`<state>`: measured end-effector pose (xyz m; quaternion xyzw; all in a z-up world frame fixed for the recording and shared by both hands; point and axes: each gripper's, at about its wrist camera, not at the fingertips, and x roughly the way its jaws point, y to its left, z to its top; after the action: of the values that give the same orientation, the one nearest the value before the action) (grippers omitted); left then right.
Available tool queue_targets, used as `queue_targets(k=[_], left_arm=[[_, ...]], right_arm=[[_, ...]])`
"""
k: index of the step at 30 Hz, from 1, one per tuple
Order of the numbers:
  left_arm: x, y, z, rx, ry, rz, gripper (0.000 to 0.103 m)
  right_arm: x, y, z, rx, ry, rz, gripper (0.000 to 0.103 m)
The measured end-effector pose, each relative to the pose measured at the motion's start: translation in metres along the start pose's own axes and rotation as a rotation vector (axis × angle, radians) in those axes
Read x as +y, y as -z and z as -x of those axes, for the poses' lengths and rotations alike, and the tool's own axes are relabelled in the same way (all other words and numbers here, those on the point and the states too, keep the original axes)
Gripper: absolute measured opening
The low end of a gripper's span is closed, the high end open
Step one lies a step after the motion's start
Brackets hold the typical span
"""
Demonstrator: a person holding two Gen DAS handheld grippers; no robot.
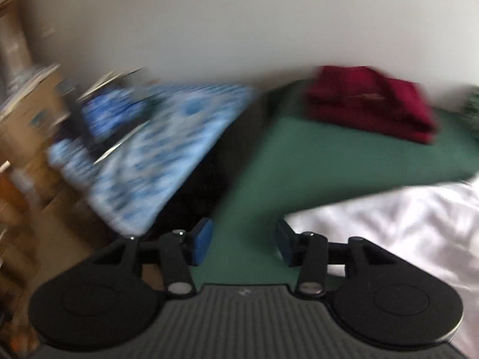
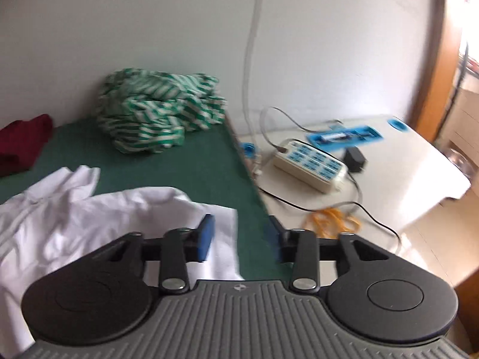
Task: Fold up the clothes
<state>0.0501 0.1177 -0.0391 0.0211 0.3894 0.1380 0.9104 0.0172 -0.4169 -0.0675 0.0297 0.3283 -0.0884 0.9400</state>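
A white garment (image 2: 89, 215) lies rumpled on the green table (image 2: 185, 161), and it also fills the lower right of the left wrist view (image 1: 398, 224). My left gripper (image 1: 244, 243) hangs open over bare green cloth at the table's left side, with nothing between its blue pads. My right gripper (image 2: 241, 242) is open too, above the white garment's right edge and the green surface, and its pads touch nothing. A folded dark red garment (image 1: 371, 104) sits at the back. A green and white striped garment (image 2: 158, 113) is heaped at the back right.
Blue and white patterned fabric (image 1: 155, 152) lies blurred beyond the table's left edge, beside cardboard boxes (image 1: 27, 125). To the right stands a white table (image 2: 389, 161) with a power strip (image 2: 311, 161), black cables, a blue tray (image 2: 347, 137) and orange bands (image 2: 332, 218). A pale wall is behind.
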Motion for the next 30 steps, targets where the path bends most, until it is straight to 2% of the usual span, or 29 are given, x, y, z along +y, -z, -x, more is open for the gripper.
queue_targets(k=[1,3,5,7,10,13,15,18,19,21,22,23,24,25,26,28,30], left_arm=[[-0.013,-0.003,0.001,-0.016,0.047,-0.05,0.047],[-0.054,-0.007,-0.003,-0.047,0.127,-0.215,0.048],[-0.093,-0.011,-0.013,-0.068,0.225,-0.361,0.061],[-0.122,-0.015,-0.03,-0.075,0.243,-0.468,0.074],[-0.15,-0.022,-0.066,-0.046,0.259,-0.562,0.074],[-0.165,-0.026,-0.089,-0.026,0.284,-0.585,0.076],[-0.166,-0.029,-0.098,-0.041,0.313,-0.564,0.084],[-0.162,-0.028,-0.102,-0.038,0.345,-0.552,0.085],[-0.161,-0.024,-0.101,-0.048,0.349,-0.552,0.084],[-0.158,-0.02,-0.098,-0.062,0.358,-0.549,0.071],[-0.156,-0.02,-0.098,-0.06,0.364,-0.547,0.059],[-0.155,-0.018,-0.095,-0.062,0.359,-0.546,0.054],[-0.156,-0.014,-0.094,-0.085,0.31,-0.562,0.053],[-0.158,-0.01,-0.094,-0.108,0.26,-0.577,0.051],[-0.159,-0.007,-0.093,-0.131,0.211,-0.592,0.045],[-0.156,-0.001,-0.093,-0.159,0.132,-0.595,0.043],[-0.146,0.002,-0.095,-0.166,0.066,-0.56,0.042]], right_arm=[[0.021,-0.004,-0.007,-0.003,-0.05,0.066,0.061],[0.061,-0.007,-0.018,-0.019,-0.116,0.193,0.061],[0.098,-0.012,-0.03,-0.036,-0.152,0.289,0.06],[0.126,-0.022,-0.042,-0.021,-0.186,0.316,0.059],[0.16,-0.04,-0.061,0.025,-0.226,0.299,0.059],[0.182,-0.059,-0.086,0.055,-0.232,0.237,0.061],[0.192,-0.067,-0.104,0.103,-0.283,0.17,0.063],[0.213,-0.074,-0.128,0.147,-0.301,0.092,0.063],[0.221,-0.076,-0.134,0.157,-0.305,0.079,0.064],[0.24,-0.074,-0.146,0.191,-0.263,0.082,0.067],[0.251,-0.073,-0.153,0.211,-0.231,0.091,0.067],[0.261,-0.072,-0.156,0.218,-0.203,0.107,0.06],[0.272,-0.071,-0.156,0.203,-0.181,0.136,0.037],[0.284,-0.071,-0.155,0.188,-0.159,0.165,0.025],[0.293,-0.072,-0.155,0.181,-0.151,0.171,0.015],[0.306,-0.08,-0.156,0.161,-0.213,0.111,0.015],[0.322,-0.088,-0.149,0.067,-0.292,0.106,0.015]])
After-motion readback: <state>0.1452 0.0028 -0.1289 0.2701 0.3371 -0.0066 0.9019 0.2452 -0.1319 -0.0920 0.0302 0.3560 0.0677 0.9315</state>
